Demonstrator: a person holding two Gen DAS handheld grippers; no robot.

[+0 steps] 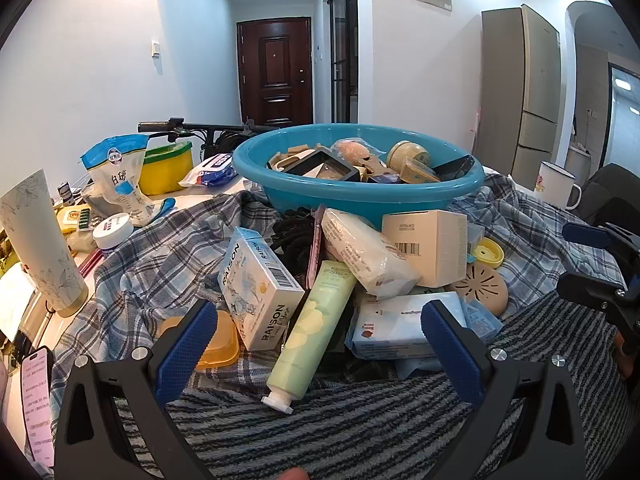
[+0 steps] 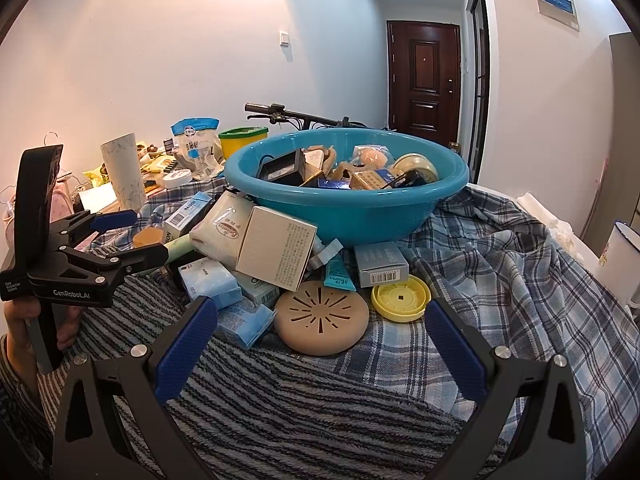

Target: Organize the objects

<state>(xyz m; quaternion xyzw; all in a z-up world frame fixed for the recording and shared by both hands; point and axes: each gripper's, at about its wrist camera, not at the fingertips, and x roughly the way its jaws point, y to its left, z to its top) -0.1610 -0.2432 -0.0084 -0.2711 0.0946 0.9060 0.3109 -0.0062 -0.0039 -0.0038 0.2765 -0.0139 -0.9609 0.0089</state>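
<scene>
A blue basin (image 1: 360, 196) (image 2: 360, 216) holding several small items sits on plaid cloth. In front of it lies a pile: a RAISON box (image 1: 256, 292), a pale green tube (image 1: 308, 332), a white packet (image 1: 364, 256), a cream box (image 1: 432, 248) (image 2: 276, 252), a tan vented disc (image 2: 322, 322) (image 1: 482, 288) and a yellow lid (image 2: 400, 296). My left gripper (image 1: 320, 344) is open and empty, just short of the green tube. My right gripper (image 2: 320, 344) is open and empty, just short of the tan disc. The left gripper also shows in the right wrist view (image 2: 136, 236).
A striped towel (image 1: 340, 424) covers the near surface. On the left stand a tall white tube (image 1: 36, 240), a white jar (image 1: 114, 230), a blue-white bag (image 1: 116, 176), a yellow container (image 1: 166, 168) and a phone (image 1: 38, 400). A white mug (image 1: 556, 190) stands at the right.
</scene>
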